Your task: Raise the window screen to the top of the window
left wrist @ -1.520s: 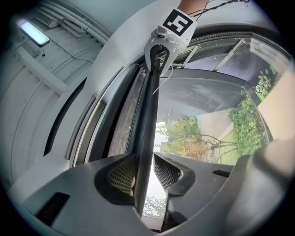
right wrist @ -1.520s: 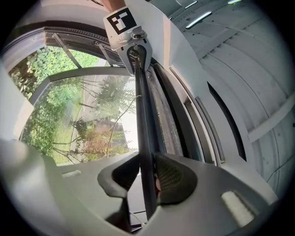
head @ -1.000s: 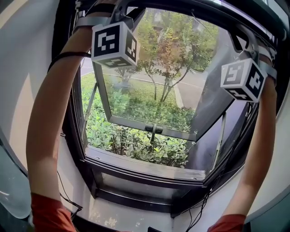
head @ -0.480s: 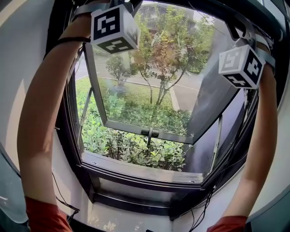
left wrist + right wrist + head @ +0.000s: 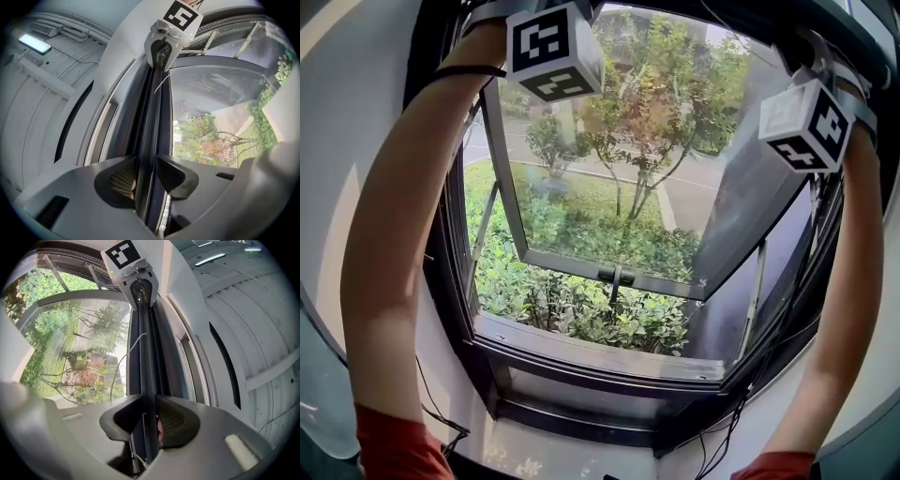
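Dark metal runs between both of your tools: the window screen bar (image 5: 151, 122) sits high at the top of the window, near the pale ceiling (image 5: 61, 75). Your left tool (image 5: 146, 176) is closed onto that bar, one jaw pressed to each side, and its ribbed pad (image 5: 123, 178) faces the bar from the left. Your right tool (image 5: 149, 420) pinches the same bar further to the right, its jaws narrowed onto it in the same way, with nothing else between them. In each gripper view the bar stretches away to the other tool at its far end.

In the head view both your arms reach up. The left arm (image 5: 384, 262) runs along the left side of the window frame (image 5: 581, 349) and the right arm (image 5: 844, 309) along its right side. The left marker cube (image 5: 553, 49) is at top left and the right marker cube (image 5: 806, 122) at top right. Below them the glass sash (image 5: 609, 206) is swung outward, with shrubs (image 5: 572, 300) and trees (image 5: 652, 103) beyond.
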{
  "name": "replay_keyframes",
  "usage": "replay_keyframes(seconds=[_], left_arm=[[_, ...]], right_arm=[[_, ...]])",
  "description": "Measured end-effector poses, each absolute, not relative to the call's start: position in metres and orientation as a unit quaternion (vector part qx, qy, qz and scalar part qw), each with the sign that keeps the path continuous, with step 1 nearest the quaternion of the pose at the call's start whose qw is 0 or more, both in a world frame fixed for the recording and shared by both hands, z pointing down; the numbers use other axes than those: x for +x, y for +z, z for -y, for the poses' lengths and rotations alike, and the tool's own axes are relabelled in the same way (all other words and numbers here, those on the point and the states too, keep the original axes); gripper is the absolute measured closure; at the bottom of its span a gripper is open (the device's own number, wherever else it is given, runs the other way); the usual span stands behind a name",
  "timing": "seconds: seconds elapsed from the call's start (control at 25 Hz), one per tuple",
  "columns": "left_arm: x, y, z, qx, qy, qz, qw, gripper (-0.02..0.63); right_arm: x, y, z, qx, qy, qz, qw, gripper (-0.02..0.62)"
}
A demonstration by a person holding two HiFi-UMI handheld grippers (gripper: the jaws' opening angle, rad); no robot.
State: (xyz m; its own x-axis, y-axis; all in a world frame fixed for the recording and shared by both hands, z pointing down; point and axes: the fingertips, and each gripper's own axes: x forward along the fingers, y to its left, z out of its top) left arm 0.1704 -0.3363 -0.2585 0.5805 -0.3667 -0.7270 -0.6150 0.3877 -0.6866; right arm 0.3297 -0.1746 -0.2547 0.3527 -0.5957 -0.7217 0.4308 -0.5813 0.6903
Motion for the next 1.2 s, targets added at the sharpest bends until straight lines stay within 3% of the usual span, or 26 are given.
replay_keyframes(seconds=[0.44,1.2], left_arm=[[0.159,-0.248,0.311,-0.562,0.147,-0.435,0.688,0.486],[0.145,-0.158,0.33,-0.722,0.251,-0.386,0.517,0.486]], right_arm=[[0.313,-0.247,0.162,0.689,-0.57,0.075,0.442,0.486],[0.333,-0.185,0.139,0.75,-0.555,0.173,0.316,0.486]])
